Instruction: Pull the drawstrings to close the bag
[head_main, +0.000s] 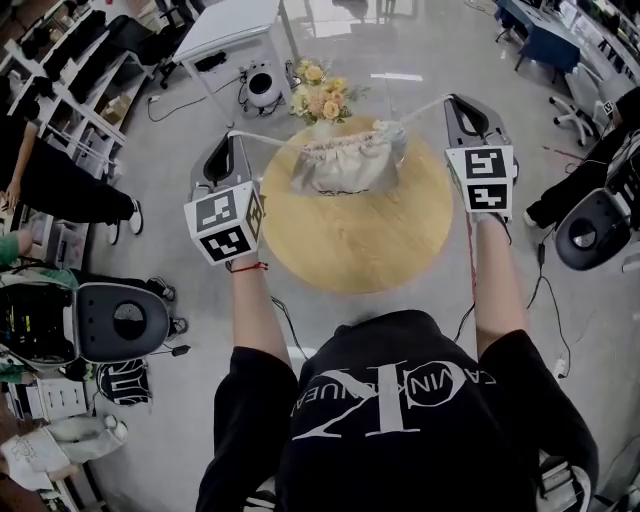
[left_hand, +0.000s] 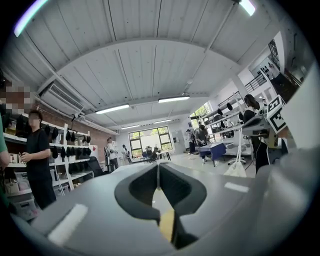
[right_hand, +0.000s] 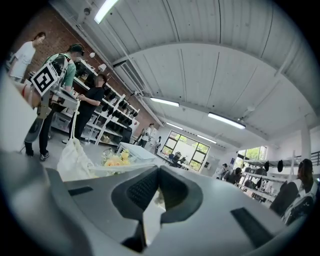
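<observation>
A cream drawstring bag (head_main: 345, 162) sits at the far side of the round wooden table (head_main: 350, 245), its mouth gathered. One white drawstring (head_main: 265, 140) runs taut from the bag's left side to my left gripper (head_main: 231, 138), which is shut on it. The other drawstring (head_main: 425, 108) stretches rightward to my right gripper (head_main: 451, 101), likewise shut on it. In the left gripper view the jaws (left_hand: 158, 174) are pressed together, and the bag (left_hand: 239, 168) hangs off to the right. The right gripper view shows its jaws (right_hand: 158, 181) shut, with the string (right_hand: 107, 170) leading left to the bag (right_hand: 74, 159).
A bouquet of yellow flowers (head_main: 322, 94) stands just behind the bag. A white table (head_main: 228, 25) and a round robot vacuum (head_main: 262, 86) are beyond on the floor. People stand around the room, and black machines (head_main: 120, 320) sit left and right of me.
</observation>
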